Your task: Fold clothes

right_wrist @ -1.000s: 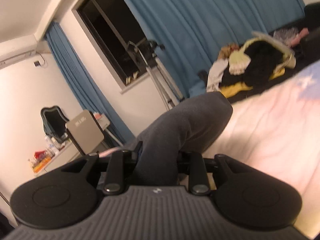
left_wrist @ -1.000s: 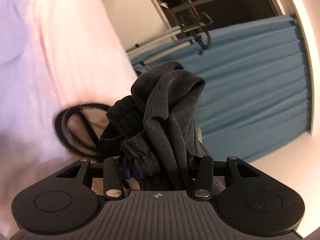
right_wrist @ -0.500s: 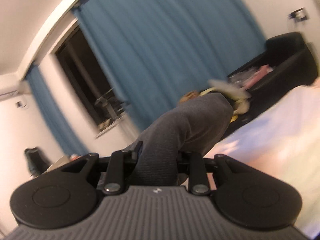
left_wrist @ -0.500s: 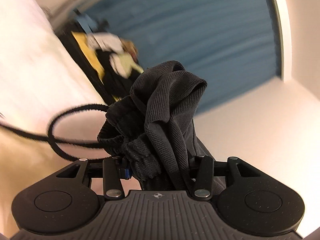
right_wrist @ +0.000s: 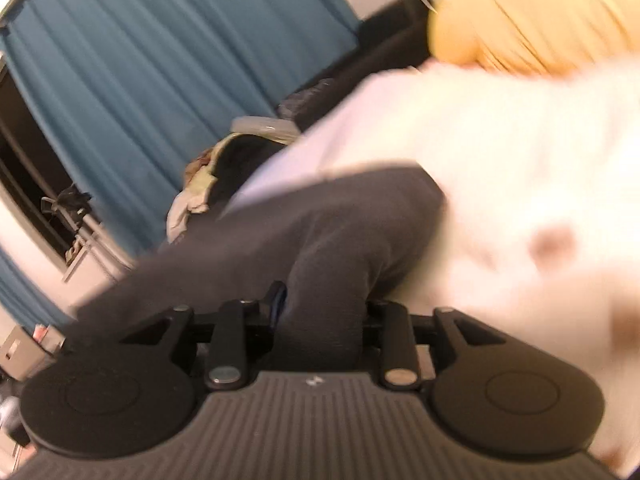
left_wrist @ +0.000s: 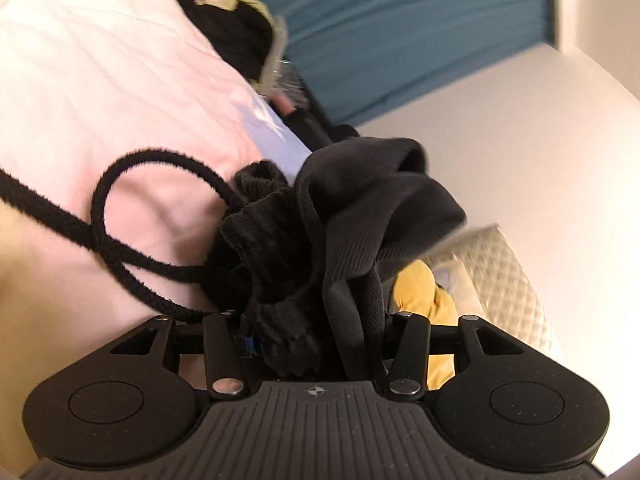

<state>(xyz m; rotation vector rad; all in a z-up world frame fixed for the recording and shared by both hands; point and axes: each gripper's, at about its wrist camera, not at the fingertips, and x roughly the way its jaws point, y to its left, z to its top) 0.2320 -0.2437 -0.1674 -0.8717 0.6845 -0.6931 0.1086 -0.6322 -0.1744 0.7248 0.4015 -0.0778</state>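
Between the fingers of the left claw point(left_wrist: 316, 320), closed narrow, sat a bunched waistband of the dark ribbed knit garment point(left_wrist: 360, 216), its black drawstring cord point(left_wrist: 132, 208) looping loose. The right claw point(right_wrist: 320, 320) likewise pinched the same charcoal fabric. The cloth appeared soft, light and limp; edges and corners offered the best hold. Beyond lay the pale pink bed sheet point(left_wrist: 100, 80).

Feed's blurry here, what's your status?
Left gripper shut on dark garment. Right gripper likewise. Drawstring dangling loose over pink bedding.

Black ribbed garment point(left_wrist: 360, 216), black drawstring point(left_wrist: 132, 208); pale pink bedsheet point(left_wrist: 100, 92); teal curtain point(right_wrist: 152, 72).
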